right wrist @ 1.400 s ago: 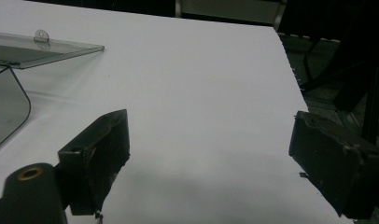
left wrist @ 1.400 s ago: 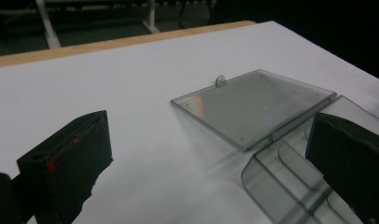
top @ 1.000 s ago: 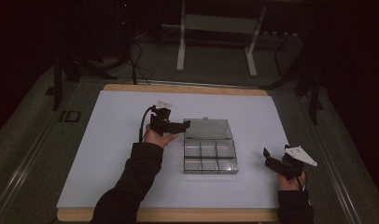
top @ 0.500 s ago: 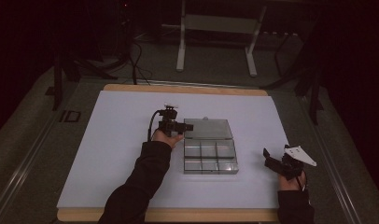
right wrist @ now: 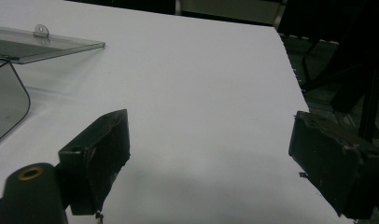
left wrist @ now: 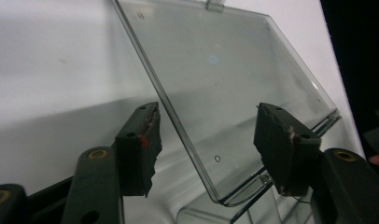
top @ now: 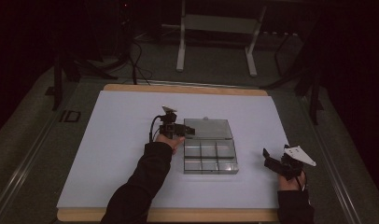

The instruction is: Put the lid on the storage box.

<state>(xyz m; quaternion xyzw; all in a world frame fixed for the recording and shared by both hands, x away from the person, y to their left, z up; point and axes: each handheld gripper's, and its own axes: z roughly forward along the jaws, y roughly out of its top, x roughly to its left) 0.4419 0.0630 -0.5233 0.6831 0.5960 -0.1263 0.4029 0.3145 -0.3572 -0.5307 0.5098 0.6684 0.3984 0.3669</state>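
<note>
Lid (left wrist: 234, 84) between left gripper (left wrist: 204, 140) fingers — table (top: 122, 121) white

Both forearms wore dark, long sleeves (top: 141, 186) reaching to the wrists. The left gripper (left wrist: 208, 135) had two black, blocky jaws with worn, chipped inner pads, one marked with a small red spot, and brass-coloured rivets at the pivots. A black cable looped from its body. The right gripper (right wrist: 211, 163) had the same scuffed black jaws and carried a pale three-cornered plate (top: 299, 154) on top.
</note>
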